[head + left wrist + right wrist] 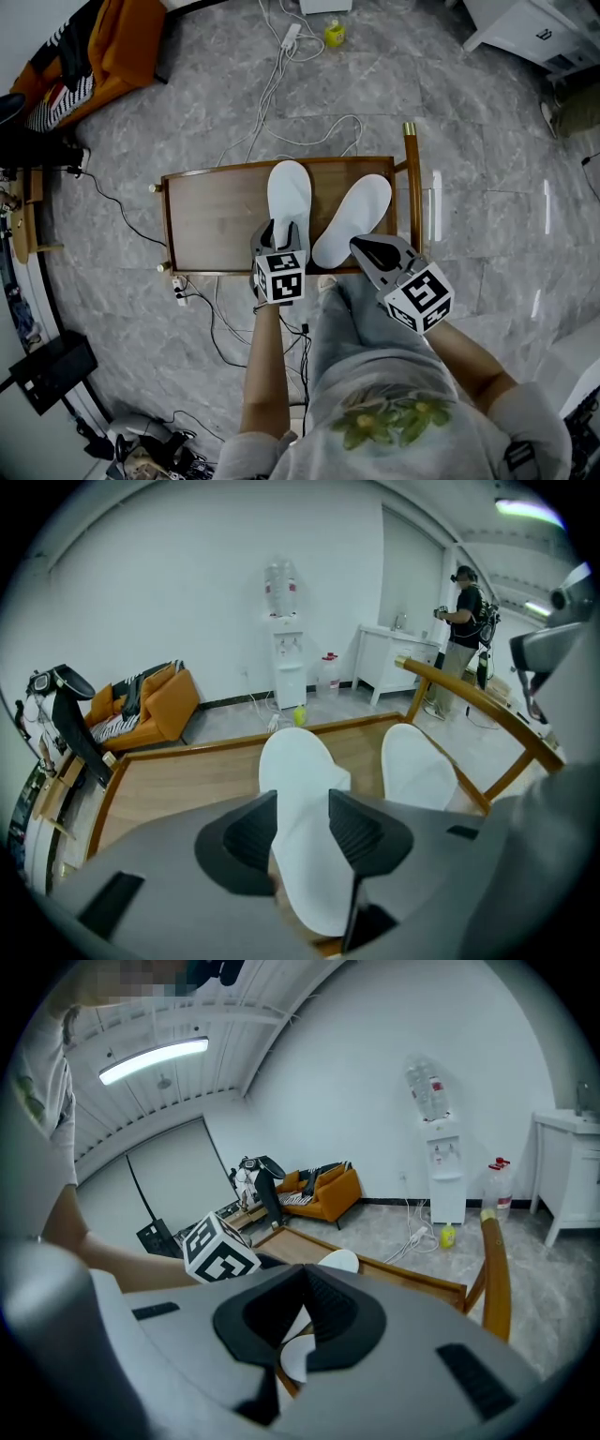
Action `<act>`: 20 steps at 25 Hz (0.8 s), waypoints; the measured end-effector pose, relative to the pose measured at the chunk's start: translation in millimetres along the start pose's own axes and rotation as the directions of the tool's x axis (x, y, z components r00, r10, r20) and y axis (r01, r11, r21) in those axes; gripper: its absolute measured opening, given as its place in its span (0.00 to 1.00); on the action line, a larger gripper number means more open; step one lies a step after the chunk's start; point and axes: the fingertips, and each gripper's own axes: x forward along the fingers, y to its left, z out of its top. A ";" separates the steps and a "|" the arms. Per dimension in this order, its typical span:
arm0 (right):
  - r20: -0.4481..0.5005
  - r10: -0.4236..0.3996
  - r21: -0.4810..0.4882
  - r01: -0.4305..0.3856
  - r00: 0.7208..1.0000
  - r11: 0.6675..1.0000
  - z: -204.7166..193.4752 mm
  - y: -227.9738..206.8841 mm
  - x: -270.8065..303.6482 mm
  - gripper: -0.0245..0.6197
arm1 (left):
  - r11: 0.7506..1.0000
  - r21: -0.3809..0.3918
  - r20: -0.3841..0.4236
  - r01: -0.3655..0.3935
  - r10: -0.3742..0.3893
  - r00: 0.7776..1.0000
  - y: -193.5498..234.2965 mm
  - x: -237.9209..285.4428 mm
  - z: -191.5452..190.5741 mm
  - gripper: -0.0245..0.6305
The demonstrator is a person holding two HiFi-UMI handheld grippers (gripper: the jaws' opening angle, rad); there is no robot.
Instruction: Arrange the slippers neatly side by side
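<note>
Two white slippers lie on a low wooden table (211,211). The left slipper (288,192) points straight away from me; the right slipper (361,211) lies slanted, toe to the right, its heel close to the other's. My left gripper (281,234) hovers over the left slipper's heel, open; in the left gripper view its jaws stand apart with that slipper (300,780) showing between them, untouched. My right gripper (361,246) sits by the right slipper's heel, its tips together with nothing between them. The right gripper view shows a slipper's toe (339,1261) beyond the shut jaws.
A raised wooden rail (412,187) runs along the table's right side. White cables (281,84) and a yellow bottle (334,34) lie on the marble floor beyond. An orange sofa (112,42) stands far left. A person (466,602) stands at the back right.
</note>
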 end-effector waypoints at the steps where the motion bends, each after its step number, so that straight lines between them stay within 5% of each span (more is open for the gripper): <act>1: 0.006 -0.003 -0.001 0.003 1.000 1.000 2.4 -0.5 -2.7 0.05 | 1.000 0.012 0.007 0.006 -0.006 1.000 -3.7 -5.6 2.0 0.32; 20: 0.034 -0.052 -0.008 0.052 0.998 0.999 15.8 5.0 -46.4 0.05 | 0.969 0.218 0.054 0.118 -0.133 0.990 -74.2 -75.3 8.3 0.35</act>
